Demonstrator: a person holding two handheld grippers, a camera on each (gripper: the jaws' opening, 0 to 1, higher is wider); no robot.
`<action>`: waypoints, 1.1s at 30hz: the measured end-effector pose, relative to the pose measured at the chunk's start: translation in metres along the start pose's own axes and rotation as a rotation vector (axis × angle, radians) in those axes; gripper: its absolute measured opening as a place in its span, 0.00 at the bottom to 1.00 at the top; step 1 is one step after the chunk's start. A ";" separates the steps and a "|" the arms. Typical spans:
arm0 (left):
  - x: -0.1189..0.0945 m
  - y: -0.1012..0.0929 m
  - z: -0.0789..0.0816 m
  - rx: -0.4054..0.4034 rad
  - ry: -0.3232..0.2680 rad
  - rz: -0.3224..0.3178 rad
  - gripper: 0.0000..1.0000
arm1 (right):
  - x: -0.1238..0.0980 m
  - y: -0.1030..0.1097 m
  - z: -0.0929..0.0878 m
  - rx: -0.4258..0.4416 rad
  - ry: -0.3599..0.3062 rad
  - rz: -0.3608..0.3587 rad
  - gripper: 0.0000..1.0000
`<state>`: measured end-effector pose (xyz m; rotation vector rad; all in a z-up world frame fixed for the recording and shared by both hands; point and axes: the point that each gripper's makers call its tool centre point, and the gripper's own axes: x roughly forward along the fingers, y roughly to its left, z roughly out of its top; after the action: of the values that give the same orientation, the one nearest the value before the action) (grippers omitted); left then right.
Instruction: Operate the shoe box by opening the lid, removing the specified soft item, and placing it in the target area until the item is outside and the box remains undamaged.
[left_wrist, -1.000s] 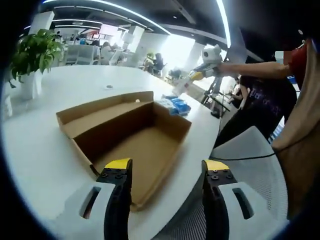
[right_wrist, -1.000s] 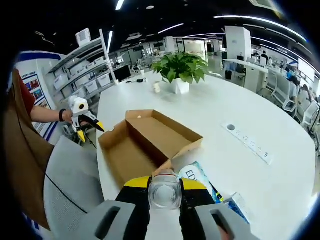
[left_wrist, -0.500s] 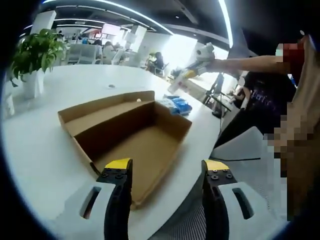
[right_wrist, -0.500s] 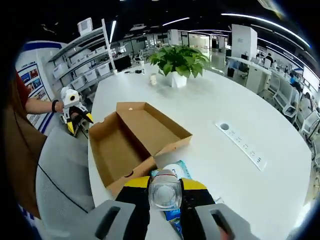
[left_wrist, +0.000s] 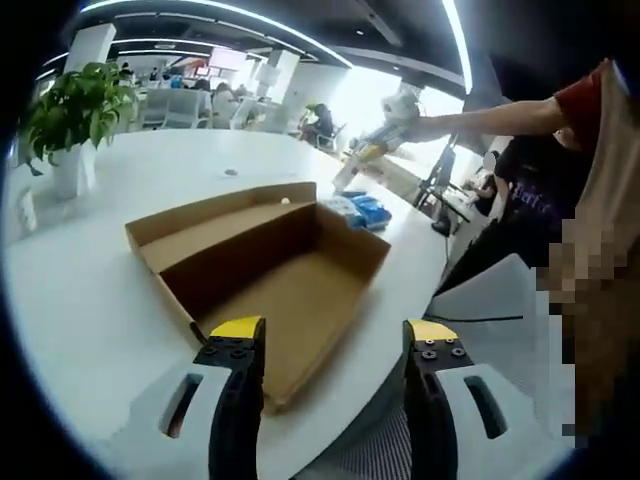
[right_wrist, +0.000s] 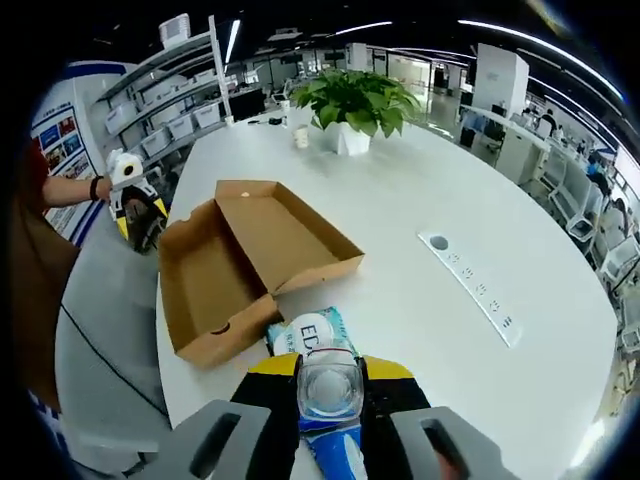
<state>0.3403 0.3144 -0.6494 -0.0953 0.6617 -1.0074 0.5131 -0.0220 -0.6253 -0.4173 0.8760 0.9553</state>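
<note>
1. shoe box (right_wrist: 235, 265) lies open on the white table (right_wrist: 450, 380), lid folded flat beside the tray. both halves look empty in the left gripper view (left_wrist: 265, 270).
2. soft item, a blue-and-white wipes pack (right_wrist: 318, 345), is out of the box and lying on the table just beside the box's near corner. from the left gripper view it shows past the far end of the box (left_wrist: 358, 210).
3. right gripper (right_wrist: 328, 385): jaws drawn together around a clear, glassy piece. whether they also pinch the pack under them, i cannot tell.
4. left gripper (left_wrist: 325, 345): jaws spread wide, gripping nothing, held off the near edge of the box and not touching it.
5. risk: if the pack is stuck to the jaws, lifting away could drag it back against the cardboard or off the spot.
6. risk: the pack sits right at the box corner, so a sideways nudge could shove the light box along the table or crease its wall.
7. risk: the box reaches near the table edge by the grey chair (left_wrist: 500, 310). a bump from the left gripper might tip it off.
8. target area unmarked in these views, so placement may be short of it.
</note>
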 end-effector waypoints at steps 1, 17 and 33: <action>-0.001 0.001 0.000 -0.003 -0.002 0.004 0.55 | 0.001 -0.002 0.000 -0.005 0.006 0.000 0.17; -0.006 0.001 0.003 -0.032 -0.022 0.044 0.55 | 0.026 -0.034 -0.015 -0.097 0.115 0.017 0.17; -0.004 0.007 0.004 -0.053 -0.013 0.064 0.54 | 0.047 -0.056 -0.037 -0.119 0.180 0.023 0.17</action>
<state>0.3466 0.3205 -0.6475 -0.1264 0.6753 -0.9269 0.5558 -0.0518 -0.6881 -0.6030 0.9911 1.0050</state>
